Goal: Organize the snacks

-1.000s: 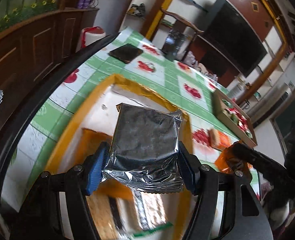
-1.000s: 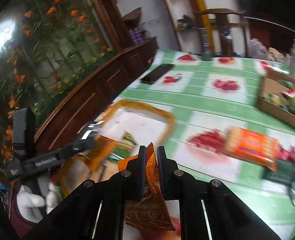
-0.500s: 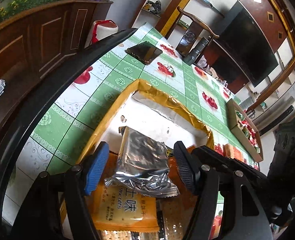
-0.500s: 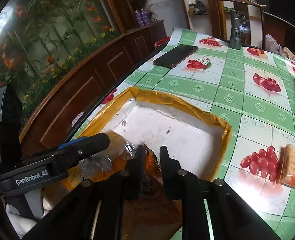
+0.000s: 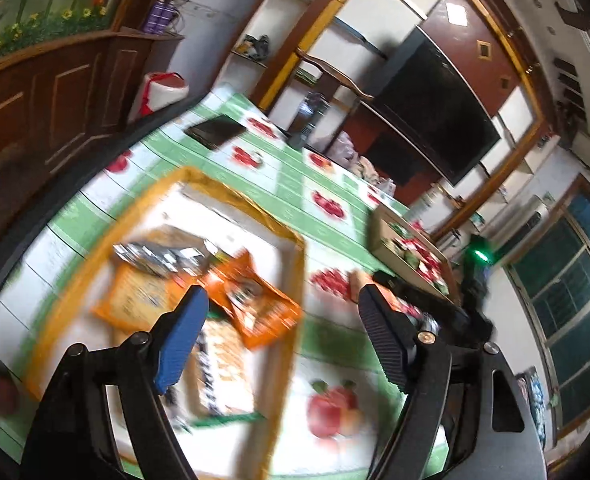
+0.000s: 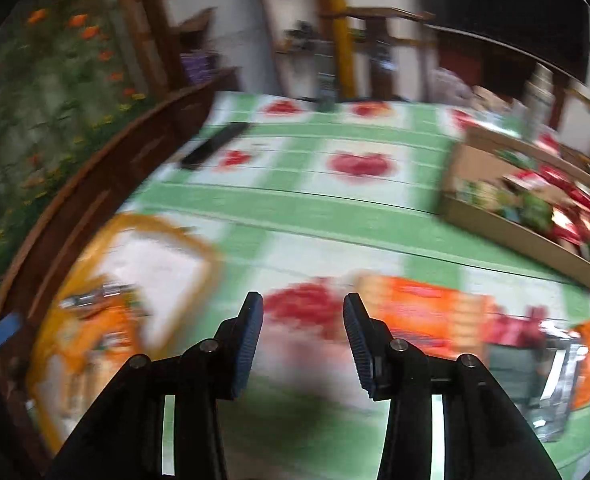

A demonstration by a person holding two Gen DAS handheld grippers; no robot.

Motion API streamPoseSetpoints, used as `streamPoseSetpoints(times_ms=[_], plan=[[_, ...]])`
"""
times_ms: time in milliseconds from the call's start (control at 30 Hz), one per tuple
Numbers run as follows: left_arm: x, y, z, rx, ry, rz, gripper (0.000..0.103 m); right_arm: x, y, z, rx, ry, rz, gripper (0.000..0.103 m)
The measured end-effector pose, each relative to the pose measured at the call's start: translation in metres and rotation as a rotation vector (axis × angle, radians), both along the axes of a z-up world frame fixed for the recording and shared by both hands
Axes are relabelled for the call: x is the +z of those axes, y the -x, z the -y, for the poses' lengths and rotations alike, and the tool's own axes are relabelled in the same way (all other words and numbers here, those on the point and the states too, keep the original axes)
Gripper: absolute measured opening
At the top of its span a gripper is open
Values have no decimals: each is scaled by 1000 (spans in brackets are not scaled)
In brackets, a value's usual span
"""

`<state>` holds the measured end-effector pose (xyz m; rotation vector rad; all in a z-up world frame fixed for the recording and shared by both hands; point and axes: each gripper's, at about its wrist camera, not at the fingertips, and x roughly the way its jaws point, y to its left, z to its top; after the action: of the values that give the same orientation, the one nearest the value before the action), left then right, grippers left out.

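A yellow-rimmed white tray [image 5: 283, 352] holds several snack packs: a silver foil pack [image 5: 163, 258], an orange pack [image 5: 261, 300] and a flat yellow pack [image 5: 139, 300]. My left gripper [image 5: 283, 336] hangs above the tray's near right part, its jaws opening with nothing between them. My right gripper [image 6: 303, 336] is over the green tablecloth right of the tray [image 6: 211, 256], jaws opening and empty. An orange biscuit pack [image 6: 423, 308] lies on the cloth just right of it. Both views are motion-blurred.
A cardboard box [image 6: 507, 228] of red and green snacks stands at the right. More packs [image 6: 559, 364] lie at the near right. A black phone [image 5: 215, 132] and a dark bottle [image 5: 307, 120] sit at the table's far end. A wooden cabinet runs along the left.
The left gripper let go of the silver pack, which now lies in the tray. The right gripper released the orange pack into the tray and swung right. Both jaws widened.
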<state>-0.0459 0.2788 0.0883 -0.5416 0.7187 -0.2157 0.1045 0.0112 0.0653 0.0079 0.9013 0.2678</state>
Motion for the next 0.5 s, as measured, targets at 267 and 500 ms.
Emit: streamPoseSetpoints(times_ms=[267, 500], plan=[[-2, 9, 29, -61, -25, -18, 77, -34, -46, 17, -14, 136, -43, 51], [-3, 16, 31, -66, -8, -20, 77, -42, -18, 28, 53, -49, -285, 56]])
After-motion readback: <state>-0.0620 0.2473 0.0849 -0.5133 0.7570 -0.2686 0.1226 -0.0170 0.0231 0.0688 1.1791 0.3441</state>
